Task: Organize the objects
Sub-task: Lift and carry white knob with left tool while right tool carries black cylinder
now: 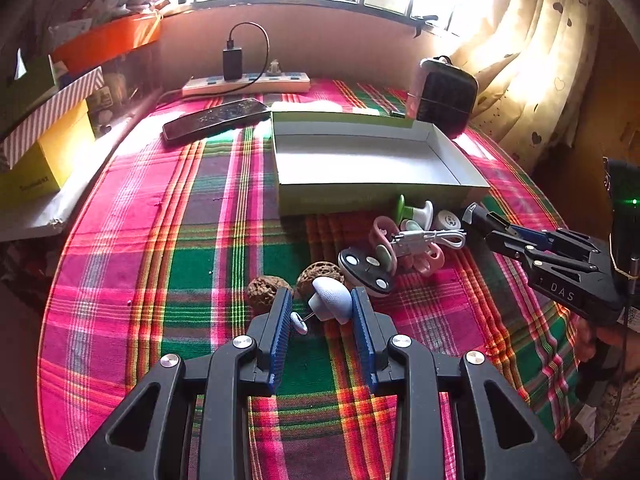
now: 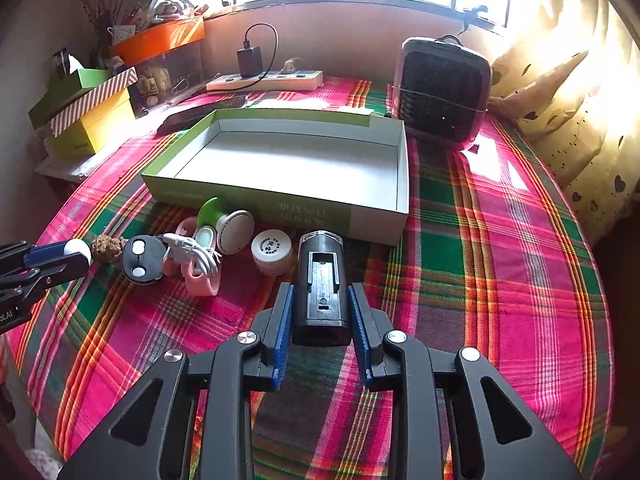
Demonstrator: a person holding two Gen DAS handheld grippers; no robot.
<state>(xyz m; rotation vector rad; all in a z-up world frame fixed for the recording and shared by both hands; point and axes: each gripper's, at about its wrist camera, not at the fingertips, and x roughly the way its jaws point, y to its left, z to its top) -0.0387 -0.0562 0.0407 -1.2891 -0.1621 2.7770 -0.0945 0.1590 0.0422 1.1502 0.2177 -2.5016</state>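
My left gripper [image 1: 322, 304] is shut on a pale blue mushroom-shaped piece [image 1: 332, 296], which hangs just above the plaid cloth in front of two walnuts [image 1: 264, 292]. The right wrist view has that gripper [image 2: 60, 258] at the left edge. My right gripper [image 2: 320, 290] is shut on a black cylindrical device [image 2: 320, 280], near the front wall of the open green and white box [image 2: 260, 204]. Between the grippers lie a black oval disc [image 1: 366, 270], a pink piece [image 1: 426, 262], a white cable [image 1: 432, 238], a green and white spool [image 1: 414, 210] and a white cap [image 2: 271, 250].
Behind the box [image 1: 360, 200] lie a dark phone [image 1: 216, 118] and a white power strip [image 1: 248, 84] with a charger plugged in. A black heater [image 2: 444, 92] stands at the back right. Stacked boxes [image 1: 44, 152] line the left, and a curtain [image 2: 568, 100] hangs on the right.
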